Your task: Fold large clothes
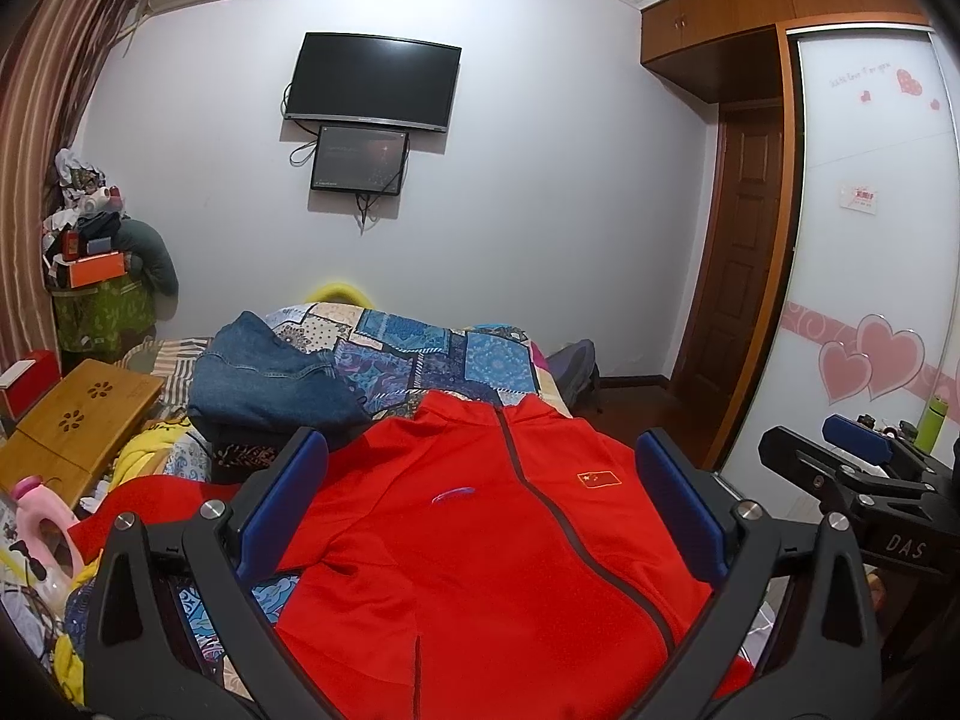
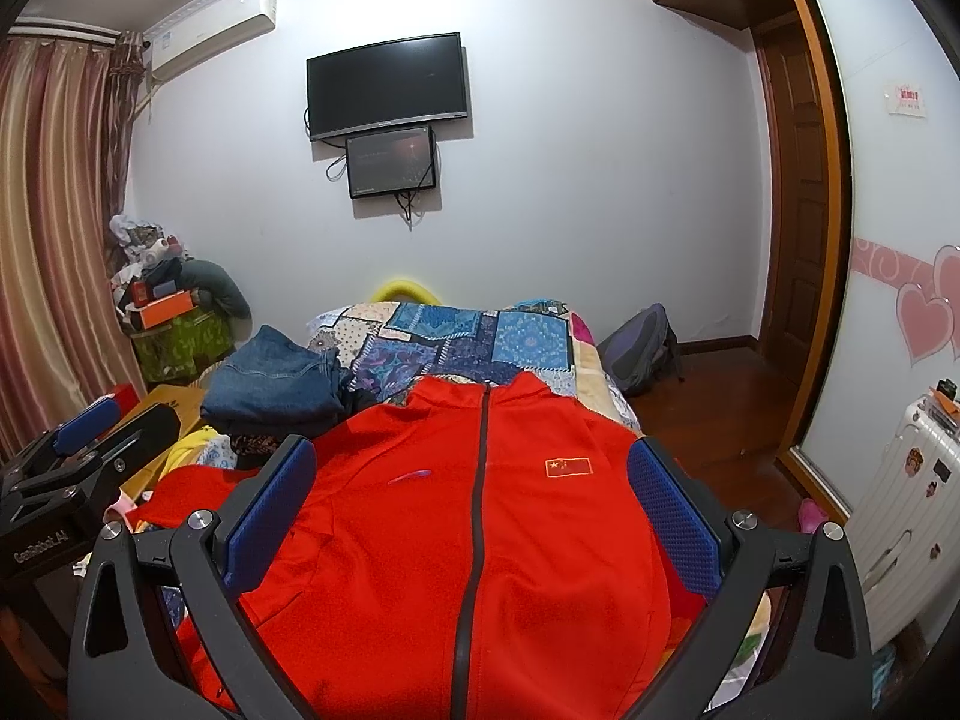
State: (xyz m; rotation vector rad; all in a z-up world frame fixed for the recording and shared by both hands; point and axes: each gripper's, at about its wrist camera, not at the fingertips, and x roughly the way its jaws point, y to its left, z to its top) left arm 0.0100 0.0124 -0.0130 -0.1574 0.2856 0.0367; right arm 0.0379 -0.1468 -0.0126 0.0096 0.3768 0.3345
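Observation:
A red zip-up jacket (image 1: 456,546) (image 2: 480,546) lies front side up on the bed, collar pointing away, dark zipper shut, a small flag patch on the chest. Its left sleeve spreads out to the left over the quilt. My left gripper (image 1: 480,498) hovers above the jacket's lower half, open, with nothing between its blue pads. My right gripper (image 2: 474,510) hangs likewise above the jacket, open and empty. Each gripper shows at the edge of the other's view: the right gripper (image 1: 858,450) at right, the left gripper (image 2: 84,426) at left.
Folded blue jeans (image 1: 270,378) (image 2: 276,384) sit on the patchwork quilt (image 1: 432,354) beyond the jacket's left shoulder. A wooden lap table (image 1: 72,420) and a pink bottle (image 1: 42,516) lie left. A backpack (image 2: 642,348), white suitcase (image 2: 900,516) and wardrobe door (image 1: 870,240) stand right.

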